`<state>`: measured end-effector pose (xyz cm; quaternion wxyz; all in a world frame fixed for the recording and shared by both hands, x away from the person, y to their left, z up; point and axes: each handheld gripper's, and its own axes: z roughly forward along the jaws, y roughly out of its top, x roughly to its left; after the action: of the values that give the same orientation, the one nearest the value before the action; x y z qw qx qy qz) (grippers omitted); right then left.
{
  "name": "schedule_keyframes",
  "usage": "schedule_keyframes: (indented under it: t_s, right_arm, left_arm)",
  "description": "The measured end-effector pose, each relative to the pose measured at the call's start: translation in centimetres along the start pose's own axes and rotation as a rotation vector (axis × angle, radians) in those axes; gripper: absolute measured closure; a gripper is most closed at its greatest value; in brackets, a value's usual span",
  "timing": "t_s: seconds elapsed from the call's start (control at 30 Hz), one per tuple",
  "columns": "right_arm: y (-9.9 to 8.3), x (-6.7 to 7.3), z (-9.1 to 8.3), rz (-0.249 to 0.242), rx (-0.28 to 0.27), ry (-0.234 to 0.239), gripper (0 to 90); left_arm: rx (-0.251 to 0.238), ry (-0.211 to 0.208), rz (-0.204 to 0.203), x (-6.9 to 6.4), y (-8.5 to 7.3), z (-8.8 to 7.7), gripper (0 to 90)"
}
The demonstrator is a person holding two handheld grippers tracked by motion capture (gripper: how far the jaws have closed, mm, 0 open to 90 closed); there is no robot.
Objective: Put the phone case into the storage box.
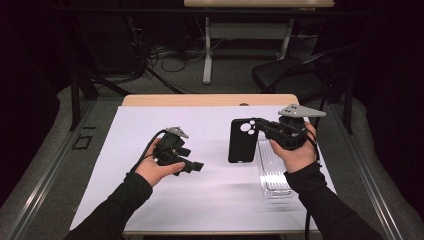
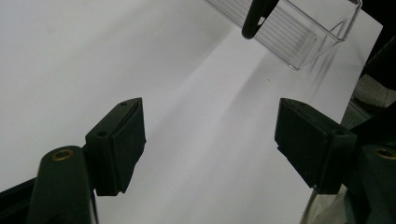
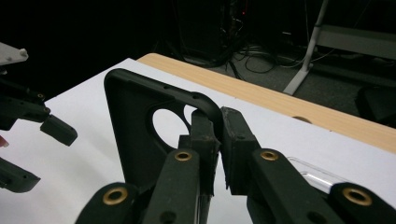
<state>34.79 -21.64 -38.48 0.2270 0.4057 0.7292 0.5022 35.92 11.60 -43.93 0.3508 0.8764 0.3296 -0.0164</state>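
so we have the black phone case (image 1: 243, 140) lifted off the white sheet (image 1: 150, 150), pinched at its upper edge by our right gripper (image 1: 261, 126); in the right gripper view the two jaws press together on the rim of the case beside the camera cutout, so the hold looks thin but firm; the case hangs upright, its lower end clear of the table, just left of the clear plastic tray (image 1: 272, 170) that lies under our right hand (image 1: 295, 150); our left gripper (image 1: 192, 166) sits apart to the left, jaws spread with nothing between them, only bare sheet beyond; we judge the step to be a carry or a handover of the case; next, we think, the left gripper must come across and take the free lower edge, or the right must lower the case flat; a grip this close to the rim could let it swing or slip
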Motion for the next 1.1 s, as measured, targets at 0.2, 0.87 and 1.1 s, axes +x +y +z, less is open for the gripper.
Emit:
schedule_keyframes:
  t_s: [0.2, 0.87, 1.1]
  right_arm:
    - [0.5, -1.0, -0.9, -0.001, -0.011, -0.022, 84.8]
    - [-0.4, -5.8, -3.0, 0.008, -0.014, -0.083, 84.8]
    - [-0.6, -7.3, -3.4, 0.007, -0.016, -0.101, 84.8]
  left_arm:
    - [-0.002, -0.002, -0.005, 0.1, -0.1, -0.1, 23.4]
    - [-0.020, 0.004, -0.016, 0.5, -0.3, 0.1, 20.2]
    - [-0.021, 0.009, -0.010, 0.4, -0.4, 0.1, 19.4]
